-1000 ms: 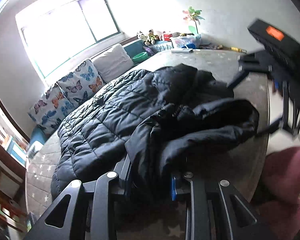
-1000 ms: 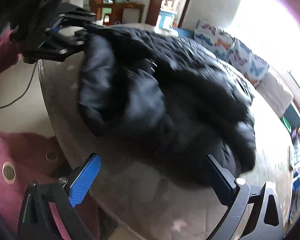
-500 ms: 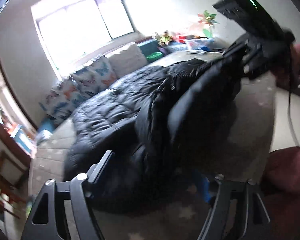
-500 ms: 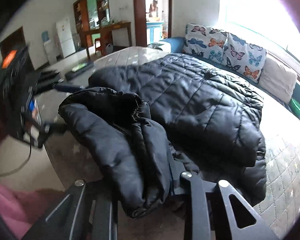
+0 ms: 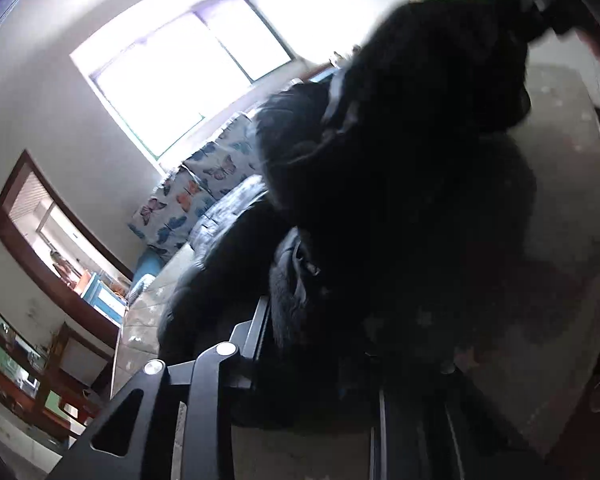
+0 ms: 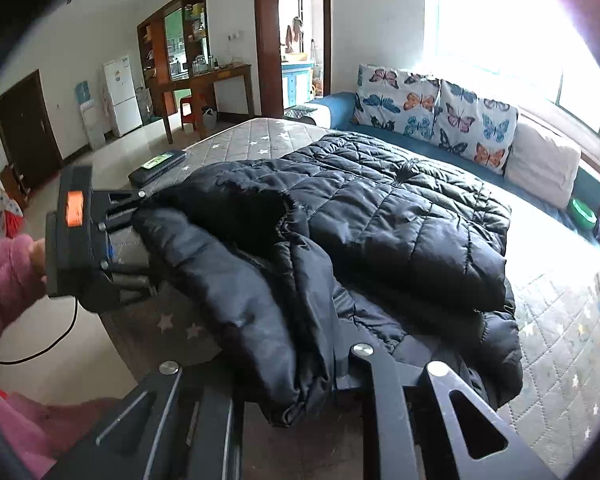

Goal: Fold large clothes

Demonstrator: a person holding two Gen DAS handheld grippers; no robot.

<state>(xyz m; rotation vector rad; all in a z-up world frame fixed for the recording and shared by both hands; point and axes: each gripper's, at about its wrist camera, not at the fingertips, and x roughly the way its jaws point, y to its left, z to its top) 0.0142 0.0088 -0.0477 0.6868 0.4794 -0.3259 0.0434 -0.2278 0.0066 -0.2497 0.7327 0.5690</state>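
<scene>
Left wrist view: dark and blurred. The black padded jacket (image 5: 400,184) fills most of the frame, lifted close to the lens and blocking the far side of the bed (image 5: 560,240). The left hand-held gripper (image 5: 316,344) has just been closing, and a fold of the jacket sits pinched between its fingers. Bare mattress shows along the right edge. Left of the jacket: butterfly cushions (image 5: 188,200), a bright window (image 5: 180,64), a doorway (image 5: 56,240).

Right wrist view: clear. The jacket (image 6: 380,216) lies across the near half of the bed (image 6: 560,340), its near edge bunched and raised. The right hand-held gripper (image 6: 296,376) has also just been closing and clamps that bunched edge. The left hand-held gripper (image 6: 136,248) bites the jacket at the bed's near left edge, held by a hand (image 6: 36,256) in a pink sleeve (image 6: 4,280); its pads are probably on cloth, though hidden. A flat dark case (image 6: 158,164) lies on the mattress beyond. Butterfly cushions (image 6: 432,108) and a plain pillow (image 6: 544,164) line the far side. Open mattress to the right; open floor (image 6: 40,332) to the left.
</scene>
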